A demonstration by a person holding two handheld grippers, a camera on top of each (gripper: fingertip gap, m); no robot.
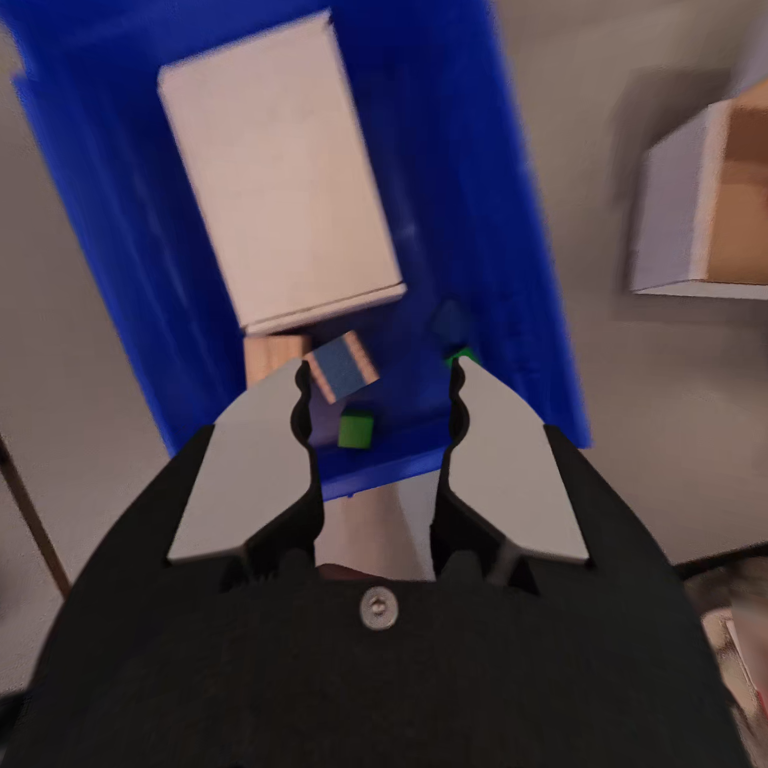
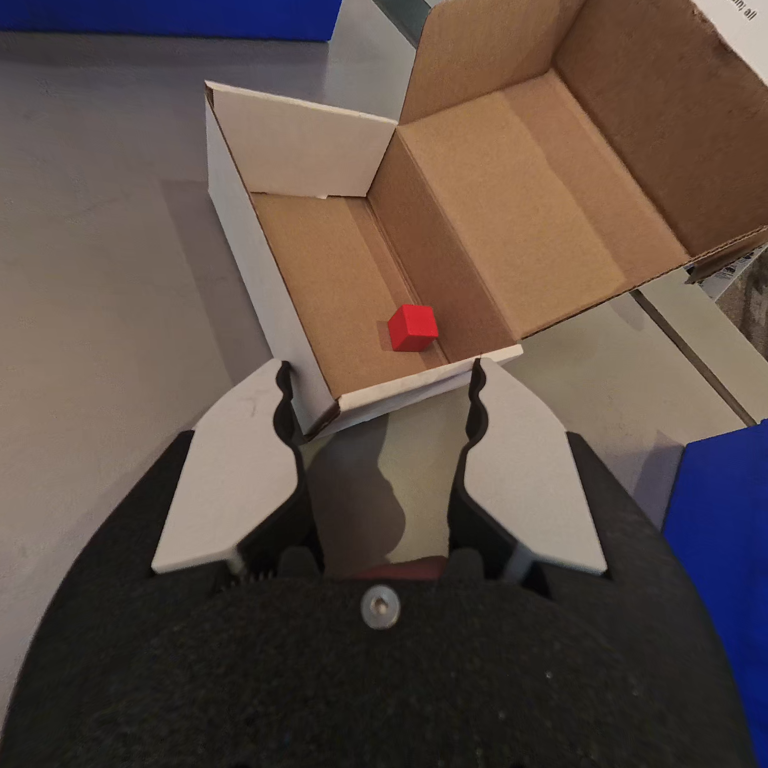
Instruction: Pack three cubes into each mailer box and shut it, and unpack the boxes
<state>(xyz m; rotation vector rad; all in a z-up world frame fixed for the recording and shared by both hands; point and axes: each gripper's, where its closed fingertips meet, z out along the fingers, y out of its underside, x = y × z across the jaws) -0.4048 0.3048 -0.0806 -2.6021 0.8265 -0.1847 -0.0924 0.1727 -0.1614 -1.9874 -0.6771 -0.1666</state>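
In the left wrist view a blue bin (image 1: 478,208) holds a shut white mailer box (image 1: 274,178) and loose cubes: a green cube (image 1: 355,431), a blue-faced wooden cube (image 1: 345,372), a dark blue cube (image 1: 449,322), a second green cube (image 1: 459,355) and a plain wooden block (image 1: 270,357). My left gripper (image 1: 378,363) is open and empty above the bin's near end. In the right wrist view an open white mailer box (image 2: 291,299) holds one red cube (image 2: 411,327). My right gripper (image 2: 380,365) is open and empty over the box's near wall.
The open mailer's lid (image 2: 561,187) leans back to the right. The open box also shows at the right edge of the left wrist view (image 1: 706,208). Blue bin parts show at the right (image 2: 723,540) and the top left (image 2: 166,16) of the right wrist view. All stand on a grey table (image 2: 104,291).
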